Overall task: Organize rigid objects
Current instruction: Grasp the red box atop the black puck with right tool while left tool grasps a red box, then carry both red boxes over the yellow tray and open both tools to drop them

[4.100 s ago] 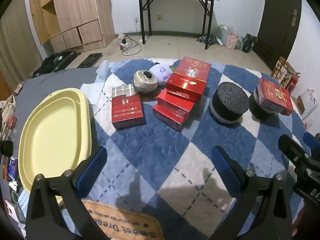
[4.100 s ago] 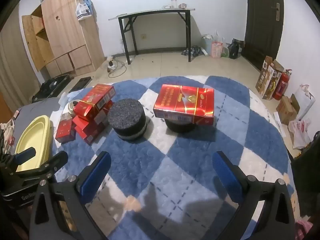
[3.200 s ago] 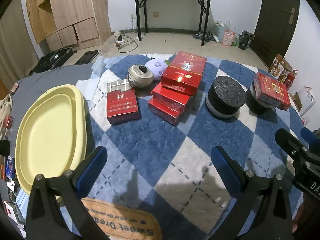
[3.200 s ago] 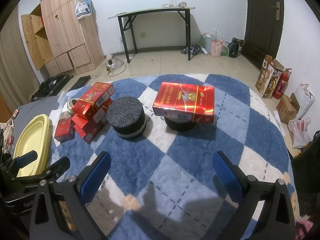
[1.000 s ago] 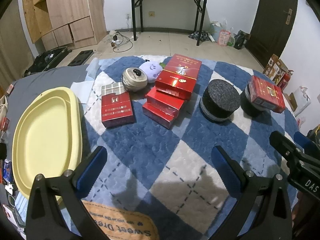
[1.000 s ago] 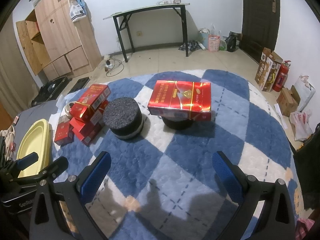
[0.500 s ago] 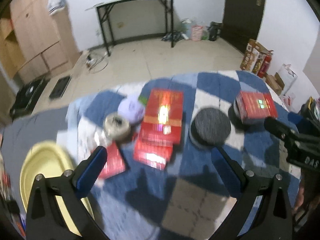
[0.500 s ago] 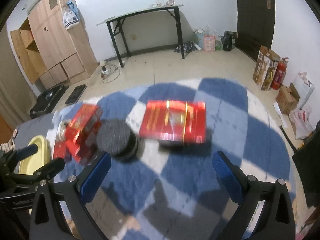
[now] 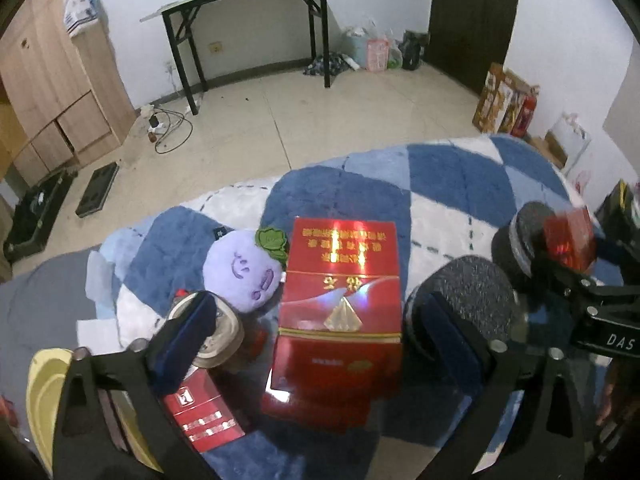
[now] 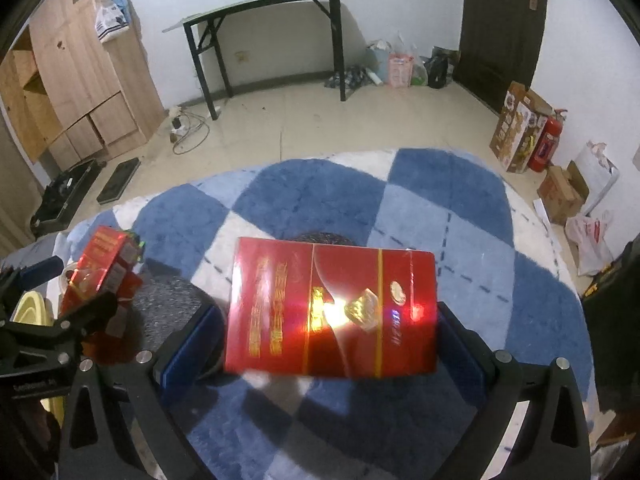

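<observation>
In the left wrist view my left gripper (image 9: 316,332) is open, its fingers on either side of a large red carton (image 9: 340,300) that lies on top of other red boxes (image 9: 316,400). A small red pack (image 9: 202,412) lies at lower left, with a round tin (image 9: 218,336) and a purple plush (image 9: 242,270) behind it. In the right wrist view my right gripper (image 10: 330,336) is open around a wide red carton (image 10: 332,312) that rests on a black round block (image 10: 316,237). A second black round block (image 10: 168,300) stands left of it.
A yellow oval tray (image 9: 40,396) lies at the far left on the blue and white checked quilt (image 10: 440,216). The right gripper shows at the right of the left wrist view (image 9: 592,304). Beyond the quilt are floor, a black table (image 10: 264,36) and wooden cabinets (image 10: 76,76).
Both grippers have moved forward and down toward the objects. Each now has a red carton between its open fingers, where before the cartons lay well ahead.
</observation>
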The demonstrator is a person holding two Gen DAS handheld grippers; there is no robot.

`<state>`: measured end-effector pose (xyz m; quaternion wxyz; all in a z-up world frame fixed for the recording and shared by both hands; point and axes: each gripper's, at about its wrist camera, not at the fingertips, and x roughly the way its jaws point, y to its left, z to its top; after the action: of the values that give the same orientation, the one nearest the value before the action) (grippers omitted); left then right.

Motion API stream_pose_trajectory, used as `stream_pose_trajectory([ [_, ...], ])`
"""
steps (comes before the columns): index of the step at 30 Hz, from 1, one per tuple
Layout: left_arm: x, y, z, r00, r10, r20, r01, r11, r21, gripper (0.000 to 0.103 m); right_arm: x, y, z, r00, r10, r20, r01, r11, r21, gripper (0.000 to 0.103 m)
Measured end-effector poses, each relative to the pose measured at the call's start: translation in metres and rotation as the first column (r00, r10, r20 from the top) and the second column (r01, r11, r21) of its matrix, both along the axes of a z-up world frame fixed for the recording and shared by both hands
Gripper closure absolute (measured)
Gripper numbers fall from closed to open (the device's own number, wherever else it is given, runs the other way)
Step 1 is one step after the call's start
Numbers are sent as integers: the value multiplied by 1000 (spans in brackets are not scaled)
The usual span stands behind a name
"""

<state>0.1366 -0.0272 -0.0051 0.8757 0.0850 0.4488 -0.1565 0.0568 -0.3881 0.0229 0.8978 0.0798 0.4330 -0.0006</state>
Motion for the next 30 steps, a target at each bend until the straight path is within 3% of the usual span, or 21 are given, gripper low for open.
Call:
stream_pose_trajectory([
  [2,2,2,-2,1000,7,-13,-7,1000,-22,31,3,-2,-1,1000,-3,4,3,1000,14,0],
  [4,1,3,-7,999,-5,-36,3,999,-32,44,5,-4,-1,1000,-6,17,6,1000,19,5],
  [6,-2,4,-8,1000,-4,-20,3,999,-41,44,3,-8,-2,1000,0,27,0,1000,28,11],
  [14,-14,20,7,999,45,0,-45,997,-70,44,-5,-24,-4,999,-2,51,-2,997,82,12],
  [24,-57,70,82,985,133,108,-122,987,-102,44,-48,-33,28,989,21,149,-27,999,38,13],
  [28,-76,120,103,970,199,136,-187,978,-96,44,-71,-5,52,967,140,214,-153,987,43,13],
  [30,-85,158,104,958,252,136,-245,967,-69,44,-83,34,71,929,260,264,-275,961,21,13],
])
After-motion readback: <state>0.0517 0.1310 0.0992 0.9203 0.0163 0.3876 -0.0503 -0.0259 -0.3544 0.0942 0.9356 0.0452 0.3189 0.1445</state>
